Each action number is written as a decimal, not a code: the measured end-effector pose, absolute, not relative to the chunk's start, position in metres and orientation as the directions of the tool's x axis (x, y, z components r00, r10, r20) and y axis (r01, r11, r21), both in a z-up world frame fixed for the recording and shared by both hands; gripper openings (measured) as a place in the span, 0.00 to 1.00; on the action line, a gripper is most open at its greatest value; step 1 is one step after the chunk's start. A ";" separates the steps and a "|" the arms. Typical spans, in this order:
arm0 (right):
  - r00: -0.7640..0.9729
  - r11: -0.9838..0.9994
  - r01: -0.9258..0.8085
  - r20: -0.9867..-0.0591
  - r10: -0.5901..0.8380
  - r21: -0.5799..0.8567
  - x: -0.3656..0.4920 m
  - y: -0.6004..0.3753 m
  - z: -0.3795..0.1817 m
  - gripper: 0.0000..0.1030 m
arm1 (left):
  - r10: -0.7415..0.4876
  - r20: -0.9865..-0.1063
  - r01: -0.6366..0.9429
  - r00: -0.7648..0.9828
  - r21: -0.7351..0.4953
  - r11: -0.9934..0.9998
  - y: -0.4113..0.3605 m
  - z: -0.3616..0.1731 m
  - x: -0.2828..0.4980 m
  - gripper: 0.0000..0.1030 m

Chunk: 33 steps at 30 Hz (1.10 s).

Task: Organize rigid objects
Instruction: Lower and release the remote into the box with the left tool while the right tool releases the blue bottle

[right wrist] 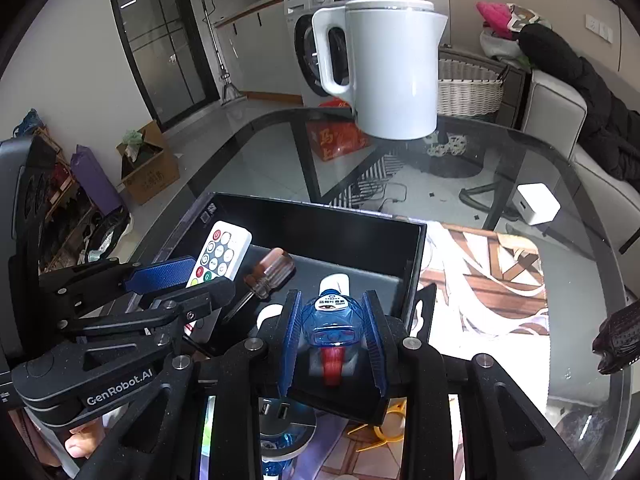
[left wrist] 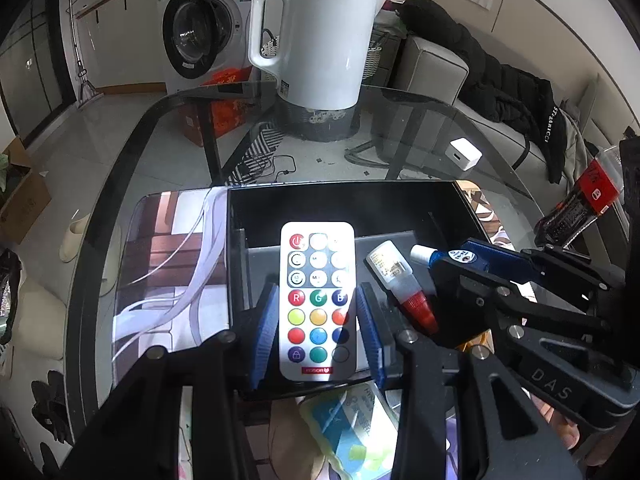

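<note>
Remote (left wrist: 318, 300) sits between the left gripper (left wrist: 318, 328) pads, contact unclear; right gripper (right wrist: 332, 336) clamps blue bottle (right wrist: 330, 316) at lower centre over box (right wrist: 320, 210). Risk: grippers colliding, bottle slipping.

Both cameras sit close above the near edge of the glass table (left wrist: 132, 152), facing far across it toward the washer (left wrist: 196, 36). The left view looks down over the tray (left wrist: 344, 204); the right view stands just to its right. They share tray (right wrist: 320, 220), remote (left wrist: 318, 300) (right wrist: 220, 256), kettle (left wrist: 320, 40) (right wrist: 388, 68) and washer (right wrist: 312, 32).
</note>
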State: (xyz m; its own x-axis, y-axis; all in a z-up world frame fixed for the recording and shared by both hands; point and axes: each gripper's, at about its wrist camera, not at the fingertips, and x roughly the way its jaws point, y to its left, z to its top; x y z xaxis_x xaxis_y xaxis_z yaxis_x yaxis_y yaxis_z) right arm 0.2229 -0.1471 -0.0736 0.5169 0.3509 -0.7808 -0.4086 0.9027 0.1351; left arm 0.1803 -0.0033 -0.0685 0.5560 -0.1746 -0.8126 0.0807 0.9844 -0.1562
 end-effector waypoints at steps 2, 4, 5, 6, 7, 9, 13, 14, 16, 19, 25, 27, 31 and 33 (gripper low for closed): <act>0.498 0.898 -0.417 -0.790 0.356 0.142 0.223 -0.147 -0.075 0.29 | -0.172 -0.818 0.086 0.549 -0.149 0.985 -0.007 -0.070 0.177 0.37; 0.472 0.892 -0.425 -0.803 0.363 0.153 0.222 -0.146 -0.076 0.29 | -0.159 -0.823 0.093 0.544 -0.130 0.987 -0.010 -0.068 0.176 0.37; 0.461 0.890 -0.428 -0.809 0.365 0.158 0.222 -0.146 -0.077 0.29 | -0.157 -0.825 0.094 0.543 -0.126 0.988 -0.012 -0.068 0.176 0.36; 0.462 0.889 -0.431 -0.809 0.364 0.155 0.221 -0.146 -0.076 0.29 | -0.156 -0.825 0.095 0.543 -0.124 0.988 -0.012 -0.068 0.176 0.37; 0.456 0.889 -0.431 -0.812 0.364 0.156 0.221 -0.145 -0.076 0.29 | -0.154 -0.827 0.094 0.541 -0.122 0.988 -0.011 -0.068 0.177 0.37; 0.448 0.886 -0.434 -0.814 0.369 0.163 0.219 -0.146 -0.076 0.29 | -0.152 -0.829 0.092 0.539 -0.121 0.988 -0.009 -0.068 0.178 0.37; 0.444 0.884 -0.438 -0.816 0.371 0.164 0.217 -0.144 -0.077 0.29 | -0.148 -0.830 0.090 0.537 -0.118 0.989 -0.007 -0.069 0.179 0.37; 0.442 0.883 -0.439 -0.816 0.372 0.165 0.217 -0.143 -0.077 0.29 | -0.142 -0.831 0.091 0.538 -0.110 0.990 -0.008 -0.069 0.179 0.37; 0.441 0.883 -0.439 -0.816 0.373 0.167 0.216 -0.143 -0.077 0.29 | -0.134 -0.832 0.091 0.539 -0.100 0.991 -0.008 -0.069 0.179 0.37; 0.440 0.882 -0.440 -0.817 0.374 0.167 0.216 -0.143 -0.078 0.29 | -0.130 -0.832 0.093 0.539 -0.095 0.991 -0.008 -0.070 0.180 0.37; 0.439 0.882 -0.439 -0.815 0.378 0.173 0.217 -0.144 -0.077 0.29 | -0.126 -0.832 0.091 0.540 -0.091 0.992 -0.008 -0.070 0.180 0.37; 0.439 0.882 -0.439 -0.815 0.378 0.173 0.217 -0.144 -0.077 0.29 | -0.125 -0.832 0.090 0.541 -0.090 0.992 -0.008 -0.070 0.180 0.37; 0.437 0.882 -0.437 -0.816 0.380 0.176 0.217 -0.145 -0.077 0.29 | -0.126 -0.830 0.089 0.543 -0.093 0.992 -0.007 -0.070 0.180 0.38; 0.435 0.881 -0.438 -0.816 0.382 0.179 0.217 -0.145 -0.077 0.29 | -0.125 -0.829 0.087 0.544 -0.092 0.992 -0.007 -0.069 0.180 0.38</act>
State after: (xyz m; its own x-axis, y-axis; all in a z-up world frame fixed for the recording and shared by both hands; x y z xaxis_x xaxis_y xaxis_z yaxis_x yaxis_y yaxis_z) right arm 0.2172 -0.1451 -0.0768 0.4350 0.3817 -0.8155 -0.4380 0.8810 0.1788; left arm 0.1796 -0.0065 -0.0695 0.5444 -0.1252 -0.8294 0.0875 0.9919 -0.0924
